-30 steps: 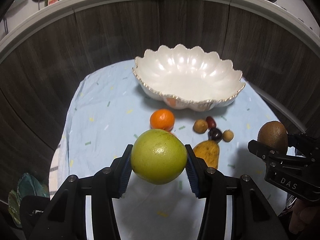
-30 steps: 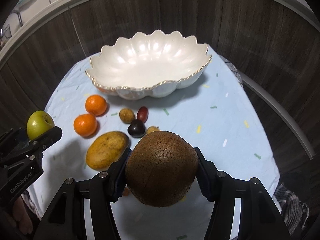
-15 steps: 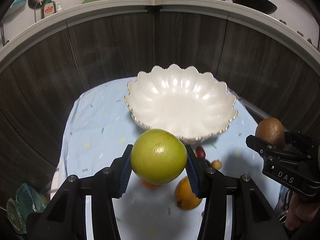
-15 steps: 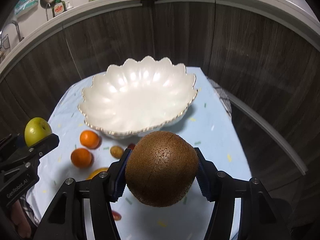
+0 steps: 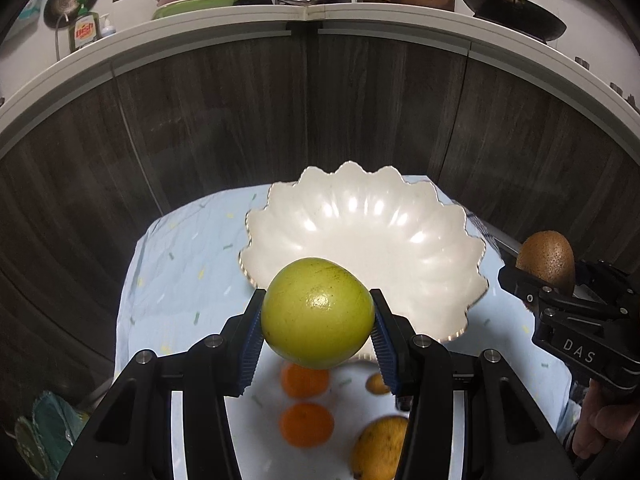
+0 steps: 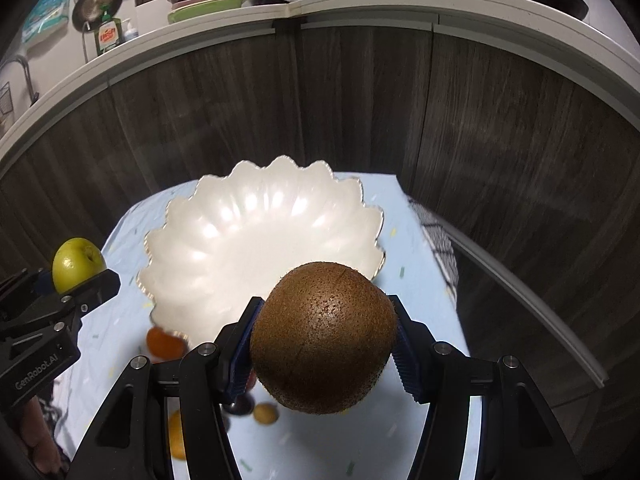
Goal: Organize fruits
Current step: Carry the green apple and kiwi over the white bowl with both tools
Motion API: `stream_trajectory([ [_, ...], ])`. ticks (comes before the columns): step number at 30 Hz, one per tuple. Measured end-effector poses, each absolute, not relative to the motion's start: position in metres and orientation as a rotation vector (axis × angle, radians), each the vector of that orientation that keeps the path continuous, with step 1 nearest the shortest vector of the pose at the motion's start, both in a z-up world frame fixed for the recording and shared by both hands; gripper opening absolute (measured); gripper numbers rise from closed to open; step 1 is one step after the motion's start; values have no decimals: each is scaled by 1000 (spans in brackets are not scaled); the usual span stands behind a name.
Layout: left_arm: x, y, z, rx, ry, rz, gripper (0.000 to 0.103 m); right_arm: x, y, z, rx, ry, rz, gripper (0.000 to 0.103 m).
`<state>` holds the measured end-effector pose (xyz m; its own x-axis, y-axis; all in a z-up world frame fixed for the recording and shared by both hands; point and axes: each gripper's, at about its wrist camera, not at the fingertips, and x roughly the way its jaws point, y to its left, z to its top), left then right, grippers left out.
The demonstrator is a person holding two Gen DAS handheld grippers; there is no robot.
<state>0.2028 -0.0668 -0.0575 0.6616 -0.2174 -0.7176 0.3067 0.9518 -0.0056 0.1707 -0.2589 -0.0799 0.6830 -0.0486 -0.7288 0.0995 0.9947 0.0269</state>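
A green apple sits pinched in the left tongs, a brown kiwi in the right tongs, both above the near rim of the white bowl on the table.

The green apple blocks the near rim of the white bowl. Below it two oranges show blurred, and the mango runs off the bottom edge. In the right wrist view the kiwi hides the bowl's near edge; small fruits underneath are too blurred to tell.
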Motion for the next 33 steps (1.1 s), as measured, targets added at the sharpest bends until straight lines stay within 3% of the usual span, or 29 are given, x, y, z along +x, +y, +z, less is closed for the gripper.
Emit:
stream_trajectory([
  [33,310,-81,-100,109,888,-274,48,276,-283,-114,63,895,-116,60],
])
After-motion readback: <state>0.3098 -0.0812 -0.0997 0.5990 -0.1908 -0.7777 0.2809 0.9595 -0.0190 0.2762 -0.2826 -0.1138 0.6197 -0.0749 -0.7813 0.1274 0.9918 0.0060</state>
